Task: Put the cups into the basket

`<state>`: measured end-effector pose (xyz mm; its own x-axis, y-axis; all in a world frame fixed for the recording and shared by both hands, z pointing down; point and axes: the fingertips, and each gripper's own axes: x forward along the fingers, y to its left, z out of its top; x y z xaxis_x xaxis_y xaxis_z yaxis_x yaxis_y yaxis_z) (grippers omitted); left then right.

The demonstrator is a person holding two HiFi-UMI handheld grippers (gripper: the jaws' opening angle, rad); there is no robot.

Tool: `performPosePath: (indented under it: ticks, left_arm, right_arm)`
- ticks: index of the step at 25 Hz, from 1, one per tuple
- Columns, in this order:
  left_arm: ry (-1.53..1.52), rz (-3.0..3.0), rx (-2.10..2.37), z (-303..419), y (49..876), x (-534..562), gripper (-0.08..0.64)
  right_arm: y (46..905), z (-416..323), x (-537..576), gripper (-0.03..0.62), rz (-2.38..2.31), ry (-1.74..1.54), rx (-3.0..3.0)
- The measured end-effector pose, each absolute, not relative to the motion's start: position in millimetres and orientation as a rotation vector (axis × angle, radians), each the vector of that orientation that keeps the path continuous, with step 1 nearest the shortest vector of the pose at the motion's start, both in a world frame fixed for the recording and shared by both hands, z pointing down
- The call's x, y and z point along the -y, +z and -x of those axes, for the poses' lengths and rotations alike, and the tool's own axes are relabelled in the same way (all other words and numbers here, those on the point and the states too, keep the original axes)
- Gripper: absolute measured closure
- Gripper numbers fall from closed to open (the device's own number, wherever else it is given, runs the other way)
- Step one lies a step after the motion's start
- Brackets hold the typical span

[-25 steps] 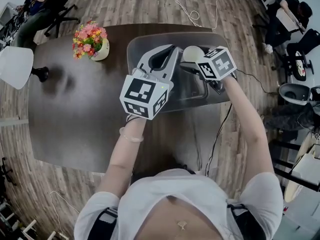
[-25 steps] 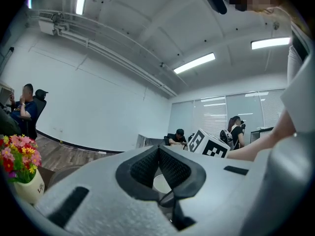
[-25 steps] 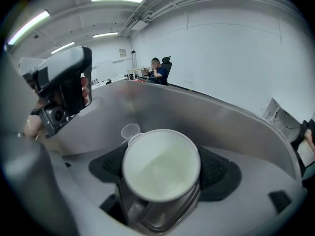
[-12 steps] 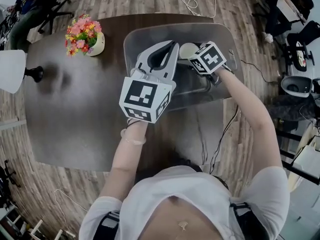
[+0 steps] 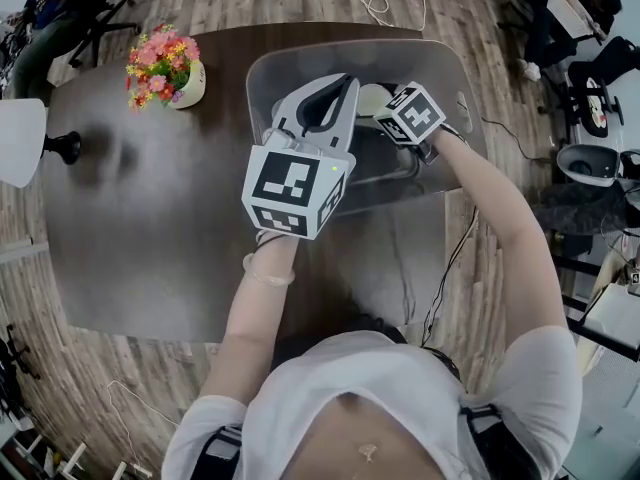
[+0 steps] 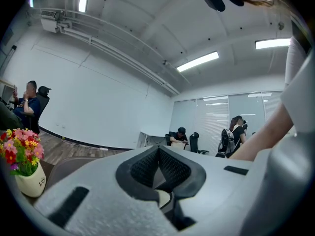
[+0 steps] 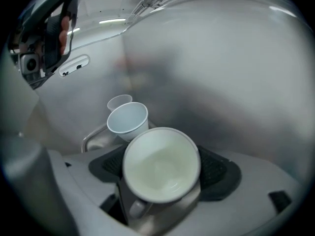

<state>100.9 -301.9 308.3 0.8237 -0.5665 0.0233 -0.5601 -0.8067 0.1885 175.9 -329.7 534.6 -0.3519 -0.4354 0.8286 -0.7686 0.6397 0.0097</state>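
Right tongs (image 7: 165,168) are clamped on a white mug (image 7: 160,156), one pad on each side of its body. The mug's mouth faces the camera and its handle (image 7: 137,208) points down toward the near side. In the head view, the right tongs (image 5: 385,103) hold the mug (image 5: 372,98) over the inside of the grey see-through basket (image 5: 440,58). Whether the mug touches the basket floor cannot be told.

Right gripper view: a small cup (image 7: 128,122) lies on its side inside the basket (image 7: 221,73), beyond the mug. Its mouth is turned toward the camera. A second small cup (image 7: 119,102) lies just behind it.

Left tongs (image 6: 158,149) are together at the tips, with nothing between the pads. In the head view, the left tongs (image 5: 335,93) hover above the left part of the basket, just beside the right tongs.

The basket stands at the far right of the dark table (image 5: 150,228). A flower pot (image 5: 162,63) stands at the far left of the table, well apart from the basket. It also shows at the left edge of the left gripper view (image 6: 22,163).
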Motion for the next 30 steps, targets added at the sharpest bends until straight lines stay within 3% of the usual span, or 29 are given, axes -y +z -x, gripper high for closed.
performPosePath:
  ticks: [20, 30]
  left_arm:
    - [-0.049, -2.802, 0.862, -103.7, 310.3, 299.9, 0.549]
    - [-0.069, -2.761, 0.876, -99.5, 314.1, 305.6, 0.549]
  right_arm:
    - [535.7, -189.7, 329.3, 0.160, -0.918, 0.460, 1.937]
    - [482.8, -187.1, 325.2, 0.160, -0.972, 0.393, 1.997]
